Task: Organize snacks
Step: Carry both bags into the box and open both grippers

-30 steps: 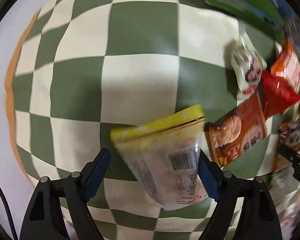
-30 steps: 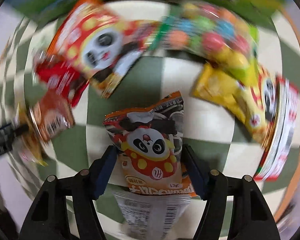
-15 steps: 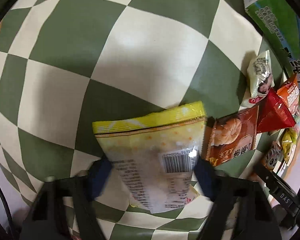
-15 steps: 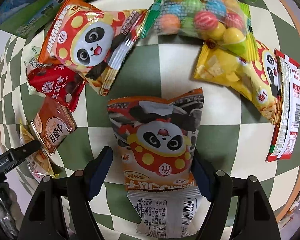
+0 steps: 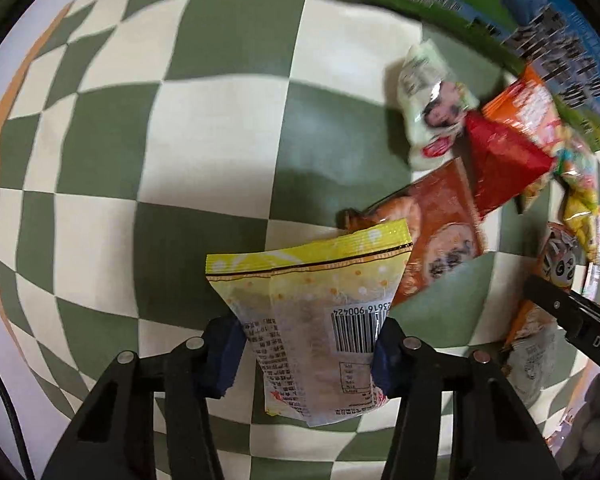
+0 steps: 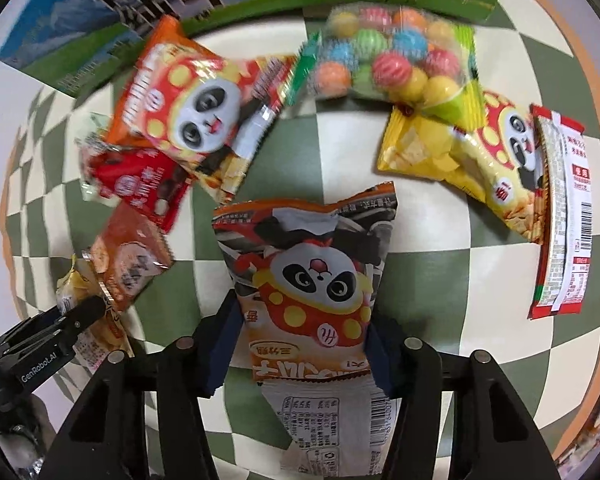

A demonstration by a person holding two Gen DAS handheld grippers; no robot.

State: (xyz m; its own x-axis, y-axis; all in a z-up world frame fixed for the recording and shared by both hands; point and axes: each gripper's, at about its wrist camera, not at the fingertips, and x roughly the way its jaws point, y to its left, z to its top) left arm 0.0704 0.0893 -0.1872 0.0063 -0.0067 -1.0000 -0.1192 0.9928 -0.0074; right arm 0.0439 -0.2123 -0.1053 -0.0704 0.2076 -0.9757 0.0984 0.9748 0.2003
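A yellow snack packet [image 5: 320,280] with a barcode stands between the blue pads of my left gripper [image 5: 306,344]. Its jaws are closing and both pads press the packet's sides. In the right wrist view an orange and black panda packet [image 6: 308,272] sits between the pads of my right gripper [image 6: 302,344]. Those jaws are closing too, and the packet is pinched narrow where they meet it. Both grippers point down at the green and white checked cloth [image 5: 180,140]. One of the right gripper's black fingers [image 5: 560,308] shows at the left view's right edge.
A green and blue milk carton [image 6: 220,0] lies along the far edge. Loose snacks lie around: an orange panda bag [image 6: 188,96], a bag of coloured balls [image 6: 388,60], a yellow panda bag [image 6: 460,152], a red packet [image 6: 140,188], a brown packet [image 6: 128,256], a red-edged packet [image 6: 560,216].
Both pairs of jaws have narrowed onto their packets, which now look squeezed. The left gripper has shifted over the cloth with the yellow packet; the right view is a little closer.
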